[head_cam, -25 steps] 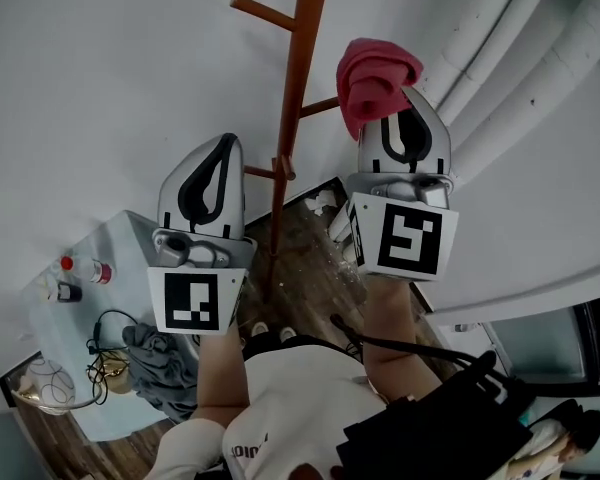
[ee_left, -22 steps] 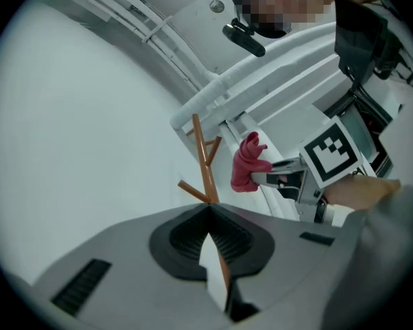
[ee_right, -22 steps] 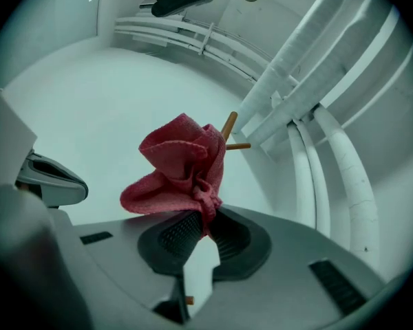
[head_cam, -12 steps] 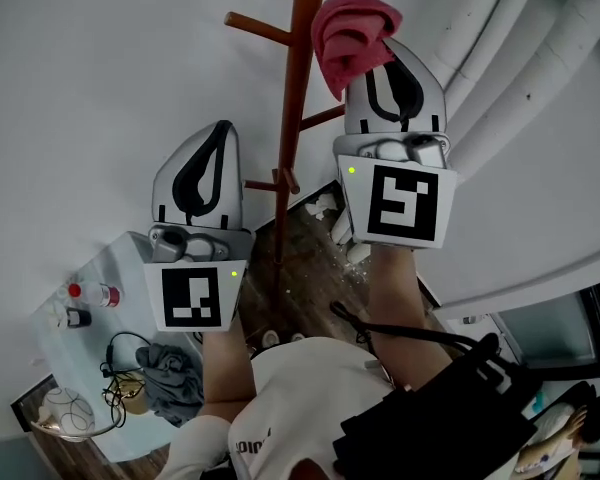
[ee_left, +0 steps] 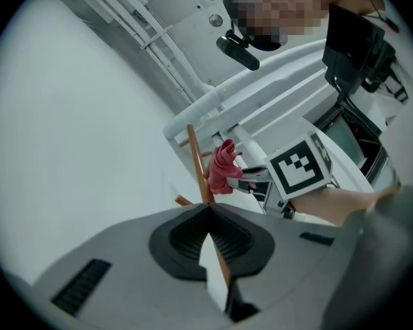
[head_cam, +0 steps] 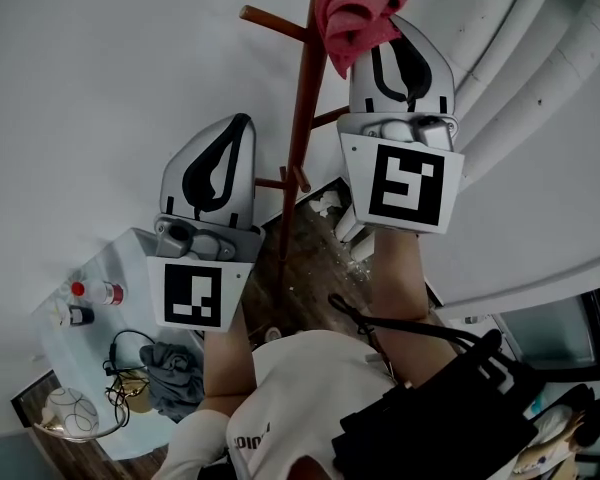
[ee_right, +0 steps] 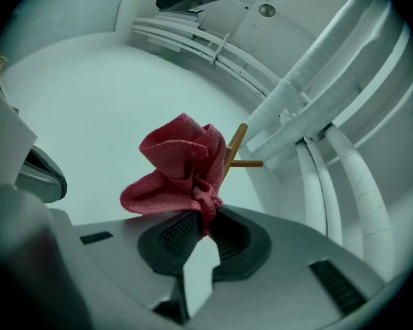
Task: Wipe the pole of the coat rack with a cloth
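- The right gripper (ee_right: 206, 220), at the head view's upper centre, pinches a crumpled red cloth (ee_right: 179, 167) beside the coat rack pole (head_cam: 305, 118).
- The left gripper (ee_left: 208, 210), left of the pole, is closed and empty.

Silver tongs (head_cam: 236, 120) (black-padded), marker cubes (head_cam: 193, 295), seemingly white shirt (head_cam: 300, 388).

Lower left of the head view, a pale table (head_cam: 120, 264) carries a red-capped bottle (head_cam: 96, 291), a small dark jar (head_cam: 72, 315), tangled black cables (head_cam: 120, 353) and a crumpled grey garment (head_cam: 170, 370). Mid-frame, the dark wooden floor (head_cam: 315, 268), strewn with white scraps (head_cam: 325, 203), bears the coat rack (head_cam: 302, 118).
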Available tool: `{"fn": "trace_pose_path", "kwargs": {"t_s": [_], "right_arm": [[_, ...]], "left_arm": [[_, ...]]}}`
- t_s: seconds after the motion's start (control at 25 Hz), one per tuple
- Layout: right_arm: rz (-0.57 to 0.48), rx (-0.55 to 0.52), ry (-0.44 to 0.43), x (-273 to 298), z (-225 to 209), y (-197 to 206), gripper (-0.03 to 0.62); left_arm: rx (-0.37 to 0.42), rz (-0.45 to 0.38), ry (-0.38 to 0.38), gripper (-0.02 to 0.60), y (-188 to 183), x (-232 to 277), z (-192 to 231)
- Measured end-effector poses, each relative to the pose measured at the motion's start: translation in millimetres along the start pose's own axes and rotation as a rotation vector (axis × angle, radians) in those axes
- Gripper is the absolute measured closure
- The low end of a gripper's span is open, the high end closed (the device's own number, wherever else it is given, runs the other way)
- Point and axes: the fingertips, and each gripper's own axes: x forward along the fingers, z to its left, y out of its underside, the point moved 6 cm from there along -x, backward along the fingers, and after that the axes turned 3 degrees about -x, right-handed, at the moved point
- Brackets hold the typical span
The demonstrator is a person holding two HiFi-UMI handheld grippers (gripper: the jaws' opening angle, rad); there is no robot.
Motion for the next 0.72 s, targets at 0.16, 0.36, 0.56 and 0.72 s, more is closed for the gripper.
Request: {"fn": "trace_pose_path", "kwargs": {"t_s": [0.16, 0.36, 0.56, 0.72], "right_arm": [[-0.003, -0.008, 0.0, 4, 2, 0, 0.546], [-0.001, -0.017, 0.0, 4, 3, 0, 0.546], [0.012, -0.026, -0.008, 3, 5, 5, 0.546], [0.024, -0.027, -0.015, 1, 7, 10, 0.546]], "left_arm": [[-0.007, 0.002, 0.0, 0.569, 1, 0, 3], [0.002, 0.0, 0.001, 0.569, 1, -2, 4], [-0.001, 0.007, 0.0, 0.569, 3, -2, 4], [-0.002, 0.012, 0.001, 0.569, 5, -2, 2]]}}
